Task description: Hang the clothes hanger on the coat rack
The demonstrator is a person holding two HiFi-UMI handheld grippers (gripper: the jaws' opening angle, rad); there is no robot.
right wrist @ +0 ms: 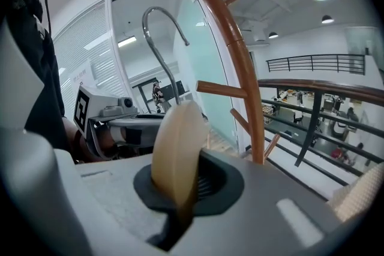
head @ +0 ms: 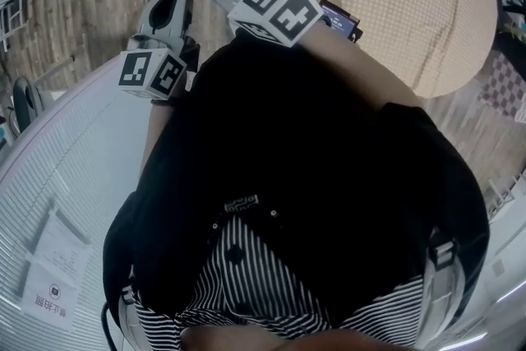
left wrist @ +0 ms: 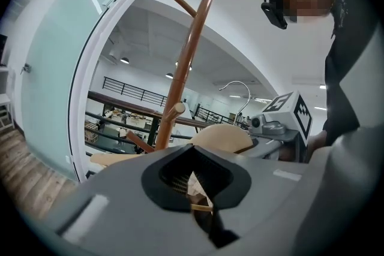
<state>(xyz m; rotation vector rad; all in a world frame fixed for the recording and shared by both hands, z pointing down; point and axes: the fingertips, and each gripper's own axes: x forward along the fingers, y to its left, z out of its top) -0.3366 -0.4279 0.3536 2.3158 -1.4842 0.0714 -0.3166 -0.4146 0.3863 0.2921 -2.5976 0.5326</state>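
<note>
We hold the pale wooden clothes hanger (right wrist: 175,147) by its two ends, one gripper on each. The right gripper (right wrist: 180,192) is fully closed on one rounded end of the hanger, which stands edge-on between its jaws. The left gripper (left wrist: 198,193) is likewise closed, with a thin edge of the same pale wood pinched between its jaws. The hanger's curved metal hook (right wrist: 161,39) rises between the two grippers. The brown wooden coat rack (right wrist: 243,63), a curved pole with short angled pegs, stands just beyond the hanger. In the right gripper view, the hook sits to the left of the pole and clear of its pegs. In the head view, both grippers are held out ahead of our black garment (head: 312,177), above the wooden plank floor (head: 90,4).
</note>
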